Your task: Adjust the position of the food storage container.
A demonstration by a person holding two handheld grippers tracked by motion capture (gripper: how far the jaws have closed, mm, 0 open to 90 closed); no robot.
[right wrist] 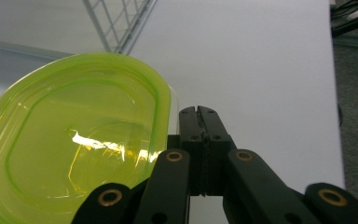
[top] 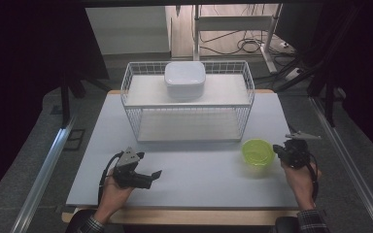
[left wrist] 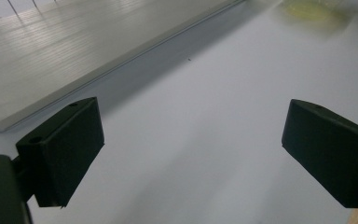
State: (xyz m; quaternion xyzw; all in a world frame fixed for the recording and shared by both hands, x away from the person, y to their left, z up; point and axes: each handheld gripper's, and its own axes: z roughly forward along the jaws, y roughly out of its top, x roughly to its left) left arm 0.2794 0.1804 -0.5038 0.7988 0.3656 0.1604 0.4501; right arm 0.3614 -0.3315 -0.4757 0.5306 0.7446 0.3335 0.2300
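A small yellow-green translucent container [top: 257,151] with its lid on sits on the pale table mat [top: 199,179], right of centre. My right gripper [top: 277,150] is just right of it, held by a hand. In the right gripper view the right gripper [right wrist: 198,112] has its jaws pressed together with nothing between them, beside the rim of the container [right wrist: 74,140]. My left gripper [top: 150,170] rests low at the front left, pointing right. The left gripper [left wrist: 191,154] stands wide open over bare mat. The container [left wrist: 312,9] is a far green blur there.
A white wire rack [top: 187,97] with two shelves stands at the back centre; its lower shelf [left wrist: 51,51] runs along the upper left of the left gripper view. A white lidded box [top: 184,78] sits on the top shelf. The table's wooden front edge [top: 184,216] is near both hands.
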